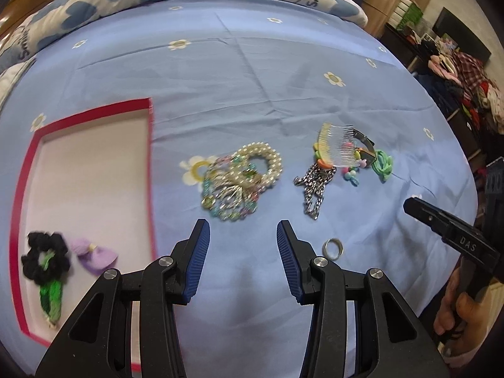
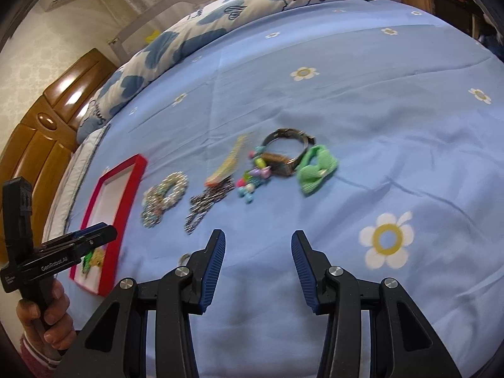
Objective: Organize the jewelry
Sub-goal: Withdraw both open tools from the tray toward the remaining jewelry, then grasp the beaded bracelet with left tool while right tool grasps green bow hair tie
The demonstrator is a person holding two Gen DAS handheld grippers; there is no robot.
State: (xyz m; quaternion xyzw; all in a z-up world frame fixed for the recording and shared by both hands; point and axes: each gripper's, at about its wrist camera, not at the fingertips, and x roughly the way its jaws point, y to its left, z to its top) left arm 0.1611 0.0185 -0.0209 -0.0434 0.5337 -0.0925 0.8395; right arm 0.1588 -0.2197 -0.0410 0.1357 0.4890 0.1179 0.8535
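Roughly at the middle of the bed lies the jewelry, spread in a loose row on the blue flowered sheet. A pearl bracelet rests tangled with a pastel beaded strand; to their right lies a silver chain, and beyond it a clear hair comb leans over a cluster of coloured beads, a dark bangle and a green hair tie. A small silver ring sits alone on the sheet, just beside the right finger of the left tool.

To the left of the pile stands a red-rimmed tray with a white floor; in its near corner lie a black scrunchie on a green tie and, next to it, a lilac bow.

Both tools hover above bare sheet with nothing between their blue pads. The left tool has its jaws spread, pointing toward the beaded strand. The right tool is likewise spread, aimed at the sheet in front of the chain. Each is held in a person's hand, seen at the edge of the other's view.

A cloud-patterned duvet is bunched along the far side of the bed, with a wooden headboard at the left.
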